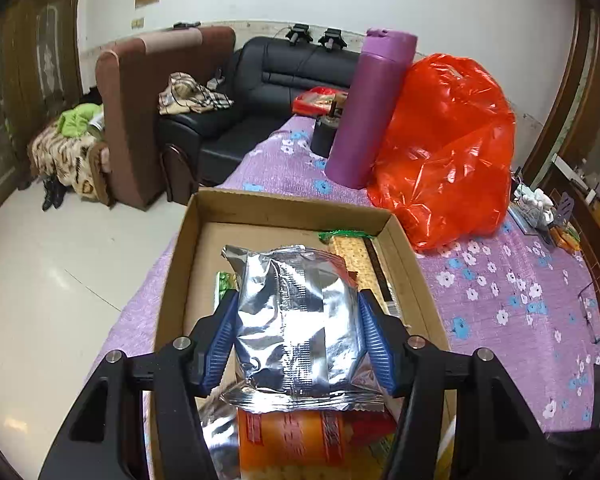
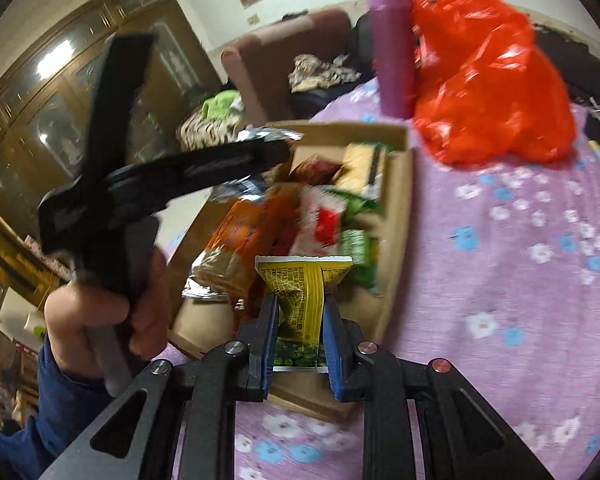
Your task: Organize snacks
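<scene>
My left gripper is shut on a silver foil snack pack and holds it above the open cardboard box. In the box lie an orange packet, a cracker pack and green packets. My right gripper is shut on a yellow and green snack packet over the near edge of the box. The left gripper body and the hand holding it show in the right wrist view, with the silver pack at its tip.
A purple bottle and a red plastic bag stand behind the box on the purple flowered tablecloth. A dark cup is beside the bottle. Sofas stand beyond the table's far edge. Small items lie at the right.
</scene>
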`<state>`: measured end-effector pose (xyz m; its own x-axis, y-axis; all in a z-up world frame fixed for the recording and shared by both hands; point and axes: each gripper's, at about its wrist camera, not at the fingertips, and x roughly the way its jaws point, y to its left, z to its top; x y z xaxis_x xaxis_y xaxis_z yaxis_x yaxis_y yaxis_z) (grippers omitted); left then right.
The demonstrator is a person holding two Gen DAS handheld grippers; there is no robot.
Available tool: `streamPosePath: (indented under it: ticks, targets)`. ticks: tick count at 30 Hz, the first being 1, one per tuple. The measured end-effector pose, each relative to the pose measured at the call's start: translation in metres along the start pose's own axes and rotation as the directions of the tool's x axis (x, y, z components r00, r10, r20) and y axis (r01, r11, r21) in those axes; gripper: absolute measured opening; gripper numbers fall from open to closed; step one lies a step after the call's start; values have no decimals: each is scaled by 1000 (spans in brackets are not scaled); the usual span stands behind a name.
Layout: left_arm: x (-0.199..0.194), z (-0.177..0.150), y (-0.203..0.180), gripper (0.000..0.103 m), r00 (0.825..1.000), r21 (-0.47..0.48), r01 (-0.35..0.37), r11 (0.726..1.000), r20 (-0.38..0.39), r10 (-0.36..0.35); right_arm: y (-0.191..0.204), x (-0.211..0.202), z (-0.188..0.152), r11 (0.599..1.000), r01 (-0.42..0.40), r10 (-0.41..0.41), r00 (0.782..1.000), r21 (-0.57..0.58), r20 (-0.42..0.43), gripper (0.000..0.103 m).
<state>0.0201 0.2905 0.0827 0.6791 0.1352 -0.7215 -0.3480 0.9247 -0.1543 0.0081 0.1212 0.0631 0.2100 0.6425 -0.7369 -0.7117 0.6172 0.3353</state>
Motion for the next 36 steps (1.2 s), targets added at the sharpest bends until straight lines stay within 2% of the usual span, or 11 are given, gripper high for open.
streamPosePath:
  ticks: [6, 14, 18, 23, 27, 30, 33, 35, 36]
  targets:
    - [19, 1, 9, 59, 999, -35, 10, 999, -46, -11, 3, 27, 14, 999, 48, -48, 999, -3, -5, 24]
    - [18, 1, 8, 60, 1000, -32, 6, 999, -29, -7, 5, 31, 18, 997, 79, -79, 996, -16, 36, 25]
    - [8, 0, 11, 62, 1000, -59, 22, 998, -10, -23, 5, 18, 13, 996, 78, -76, 995, -34, 58, 40]
    - [-13, -6, 6, 70, 999, -62, 24, 998, 34, -22, 6, -2, 4, 996, 73, -68, 994, -52, 86, 44]
    - [-37, -23, -1, 75, 996, -42, 14, 999, 87, -10, 2, -23, -12, 995, 67, -59, 992, -67, 113, 52]
    - [-63, -47, -7, 82, 987, -42, -18, 999, 160, 25, -5, -33, -28, 992, 86, -75, 990, -88, 121, 64]
    - [-85, -76, -14, 94, 971, -52, -47, 998, 232, 58, -17, -43, -51, 985, 137, -122, 983, -103, 138, 66]
    - [-97, -98, -23, 102, 950, -42, -111, 993, 288, 119, -25, -54, -64, 981, 167, -149, 975, -97, 167, 69]
    - [-100, -105, -27, 103, 942, -40, -136, 990, 305, 141, -30, -58, -69, 980, 179, -160, 969, -88, 189, 75]
